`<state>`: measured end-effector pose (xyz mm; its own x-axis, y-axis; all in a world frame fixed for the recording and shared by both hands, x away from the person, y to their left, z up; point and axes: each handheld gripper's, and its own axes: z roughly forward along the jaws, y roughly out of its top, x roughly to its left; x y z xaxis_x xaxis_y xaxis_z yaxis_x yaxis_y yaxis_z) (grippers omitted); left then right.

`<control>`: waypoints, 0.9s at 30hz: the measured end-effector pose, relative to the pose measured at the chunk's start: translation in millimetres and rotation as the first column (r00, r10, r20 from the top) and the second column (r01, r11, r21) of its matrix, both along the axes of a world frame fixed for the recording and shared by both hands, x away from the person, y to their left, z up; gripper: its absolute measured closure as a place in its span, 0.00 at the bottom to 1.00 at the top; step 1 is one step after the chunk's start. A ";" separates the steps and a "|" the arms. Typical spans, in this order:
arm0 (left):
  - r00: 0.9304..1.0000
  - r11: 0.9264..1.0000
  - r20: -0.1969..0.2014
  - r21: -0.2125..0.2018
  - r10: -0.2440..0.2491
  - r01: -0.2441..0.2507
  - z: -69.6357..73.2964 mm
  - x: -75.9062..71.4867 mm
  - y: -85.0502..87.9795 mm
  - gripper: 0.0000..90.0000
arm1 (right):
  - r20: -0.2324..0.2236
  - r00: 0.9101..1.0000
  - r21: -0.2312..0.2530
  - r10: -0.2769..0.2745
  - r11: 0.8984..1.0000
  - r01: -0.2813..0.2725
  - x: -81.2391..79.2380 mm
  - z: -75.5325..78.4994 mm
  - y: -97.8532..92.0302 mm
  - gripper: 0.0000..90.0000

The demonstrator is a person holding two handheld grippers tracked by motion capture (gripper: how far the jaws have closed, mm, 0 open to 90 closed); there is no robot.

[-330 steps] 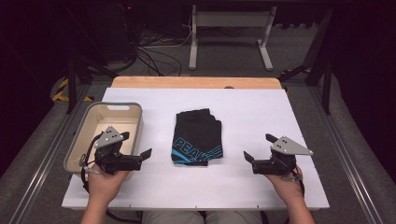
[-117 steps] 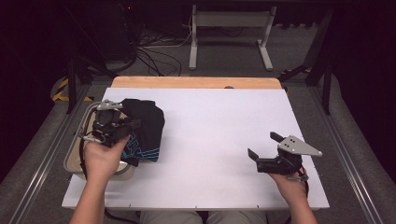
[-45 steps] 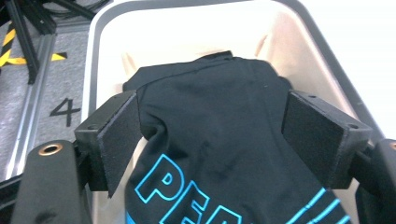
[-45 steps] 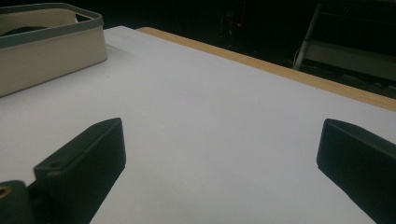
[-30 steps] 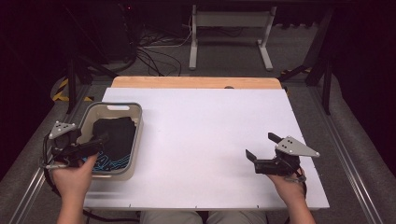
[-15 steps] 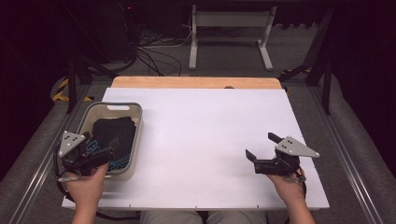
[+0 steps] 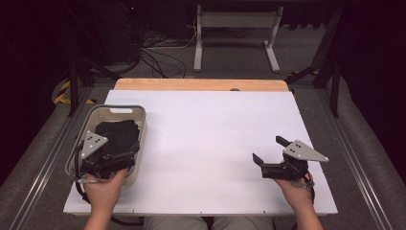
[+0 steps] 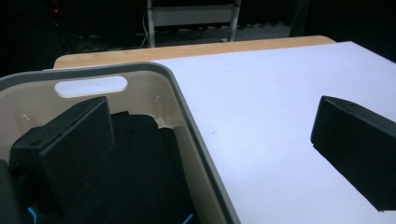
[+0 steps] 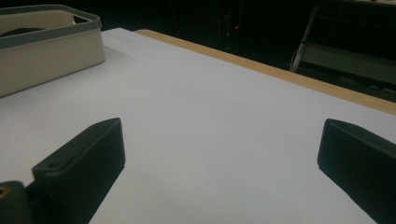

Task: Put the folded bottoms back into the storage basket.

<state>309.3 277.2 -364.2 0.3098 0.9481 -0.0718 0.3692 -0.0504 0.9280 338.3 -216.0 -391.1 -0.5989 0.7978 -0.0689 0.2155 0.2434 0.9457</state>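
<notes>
Landmark: beige plastic bin (image 7: 119,111), grey rim, slot handle in its far wall, sitting at the near-left of the white tabletop (image 7: 210,139).

Black garment (image 7: 117,136) with blue trim lies bunched inside the bin, against the floor and near wall; blue edging peeks out at the bottom of the left gripper view (image 8: 135,172). No part of it hangs over the rim as far as can be seen.

Left gripper (image 7: 129,155) sits at the bin's near-right corner, jaws spread wide and empty. In the left gripper view one jaw is inside the bin over the cloth, the other outside over bare table, so the right-hand wall (image 8: 196,140) runs between them. Cannot tell whether the inner jaw touches the fabric.

Right gripper (image 7: 268,155) is well to the right of the bin, low over the table, jaws released, nothing between them. Bin seen far off at upper left in the right gripper view (image 9: 51,44).

Judgement: garment looks deposited. Any further move on it falls to the left hand, which is much nearer; cloth lies below and to the inner side of its jaws, no clear long axis, being crumpled. Obstacle: the bin wall straddled by the jaws; closing or sweeping sideways would catch it and shove the bin

Tabletop right of the bin is bare; wooden strip (image 7: 201,84) along its far edge
</notes>
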 end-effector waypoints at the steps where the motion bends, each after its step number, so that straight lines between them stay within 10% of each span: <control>1: 1.000 1.000 -0.001 -0.004 -0.006 0.006 -0.1 0.3 -2.2 0.00 | 0.001 1.000 -0.001 0.001 1.000 -0.001 0.0 -0.1 0.1 0.02; 27: 0.991 0.991 0.012 0.008 -0.135 0.135 -2.1 9.9 -45.0 0.01 | 0.004 1.000 0.000 0.008 1.000 -0.008 1.0 -2.0 0.9 0.00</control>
